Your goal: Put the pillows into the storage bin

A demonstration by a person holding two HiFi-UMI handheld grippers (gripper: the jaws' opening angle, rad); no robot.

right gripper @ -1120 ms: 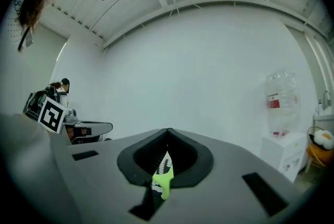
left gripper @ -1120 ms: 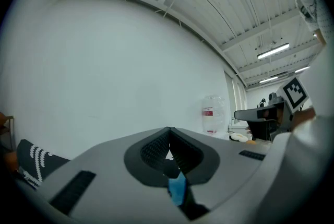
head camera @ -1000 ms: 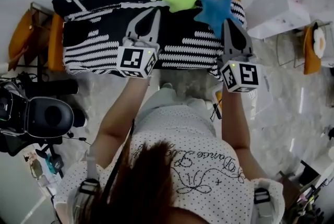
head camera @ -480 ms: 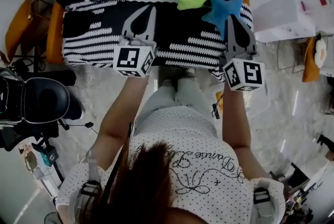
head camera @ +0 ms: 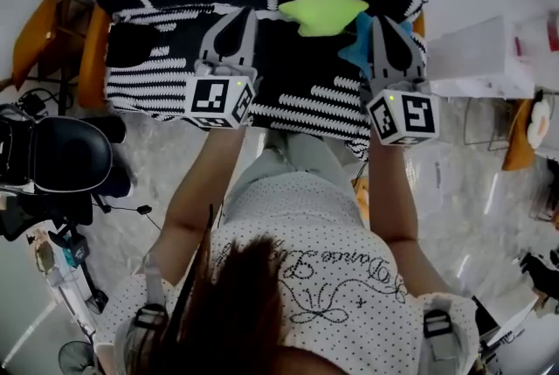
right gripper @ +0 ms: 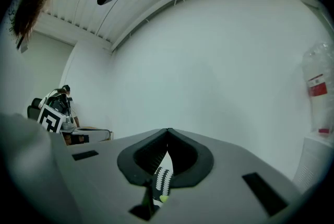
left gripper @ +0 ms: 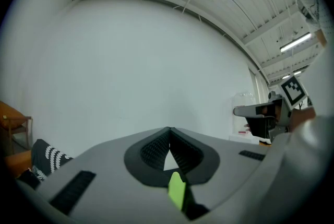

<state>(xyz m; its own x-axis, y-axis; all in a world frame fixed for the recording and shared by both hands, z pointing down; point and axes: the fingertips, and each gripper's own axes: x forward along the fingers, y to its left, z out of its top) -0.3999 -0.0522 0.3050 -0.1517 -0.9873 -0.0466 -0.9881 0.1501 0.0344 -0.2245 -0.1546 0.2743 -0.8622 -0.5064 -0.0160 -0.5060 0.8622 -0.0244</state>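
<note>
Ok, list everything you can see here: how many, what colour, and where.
sofa: one, black-and-white striped cover, against the far wall
green pillow: one, star-shaped, on the sofa, right of middle
blue pillow: one, star-shaped, at the sofa's right end, partly hidden
bin: one, clear, on the floor right of the sofa
office chair: one, black, on the floor at left
shirt: one, white with dots, on the person
left hand-held gripper: one, grey, shut and empty, over the sofa
right hand-held gripper: one, grey, shut and empty, over the blue pillow
</note>
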